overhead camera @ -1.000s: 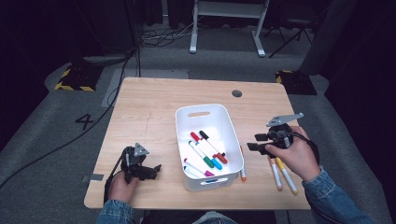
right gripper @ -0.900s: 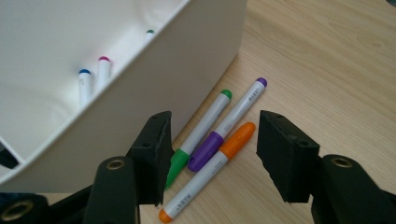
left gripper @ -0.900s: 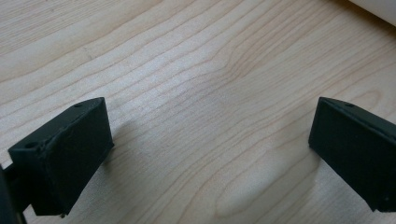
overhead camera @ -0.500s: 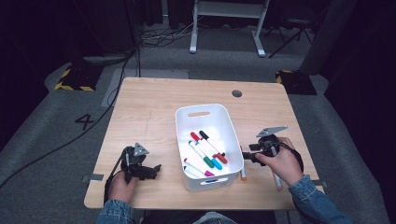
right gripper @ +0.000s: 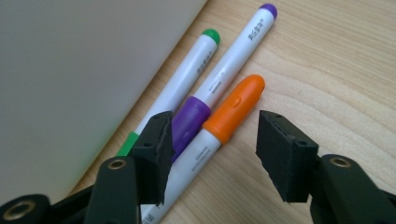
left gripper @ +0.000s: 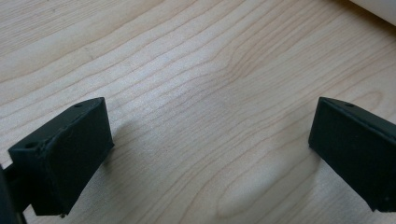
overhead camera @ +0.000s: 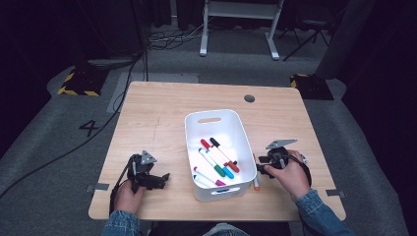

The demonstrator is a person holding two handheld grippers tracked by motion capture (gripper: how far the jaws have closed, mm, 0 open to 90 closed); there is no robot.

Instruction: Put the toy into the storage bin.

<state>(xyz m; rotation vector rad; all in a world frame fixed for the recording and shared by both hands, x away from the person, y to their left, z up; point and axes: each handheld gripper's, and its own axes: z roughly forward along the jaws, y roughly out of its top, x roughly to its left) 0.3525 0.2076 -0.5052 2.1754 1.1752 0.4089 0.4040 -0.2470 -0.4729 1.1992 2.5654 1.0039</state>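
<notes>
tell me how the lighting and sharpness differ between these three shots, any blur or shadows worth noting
High view: the table is lit while the surrounding floor falls into darkness, and the picture is soft. Left gripper view: crisp wood grain, with soft shadows beside the left gripper jaws. Right gripper view: the orange-capped marker is sharp, the white bin wall is a featureless grey, and the right gripper is slightly soft.

surface: wooden table point(overhead camera: 162, 113) | sitting on it: white bin point(overhead camera: 216, 123) mid-front, three markers point(right gripper: 219, 88) lying along bin's right wall
</notes>
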